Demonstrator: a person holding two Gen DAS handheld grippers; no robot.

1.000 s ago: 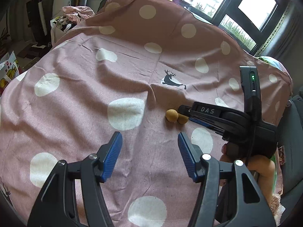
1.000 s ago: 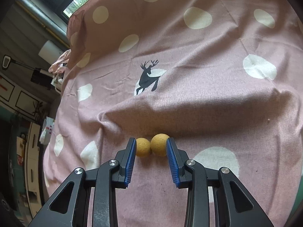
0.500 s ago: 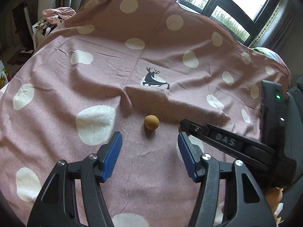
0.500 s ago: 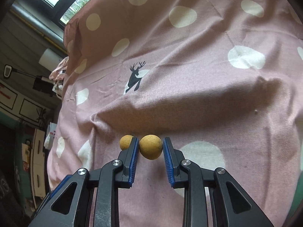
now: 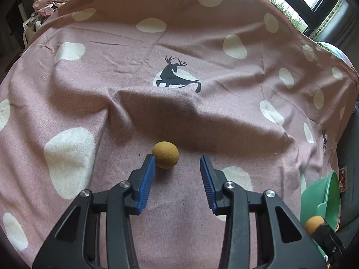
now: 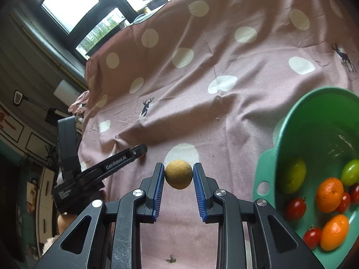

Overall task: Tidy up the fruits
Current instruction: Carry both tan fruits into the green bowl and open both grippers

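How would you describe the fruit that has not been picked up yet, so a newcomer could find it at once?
Start at the pink spotted cloth and its black deer print, then come down past the shadowed fold. A round tan fruit lies there, at the tips of the open left gripper. Its twin is clamped in the right gripper; this one rests on cloth.

Both my grippers look alike. The left gripper (image 5: pixel 177 168) is matte black plastic with triangular cut-outs, silver round screws (image 5: pixel 228 184) at the joints, and ribbed blue pads (image 5: pixel 147 179) lining the fingers. The right gripper (image 6: pixel 178 176) is the same, its black arms scuffed. From the right wrist view I read white "GenRobot.AI" lettering (image 6: pixel 119 162) along the left one's finger (smaller print below is illegible).
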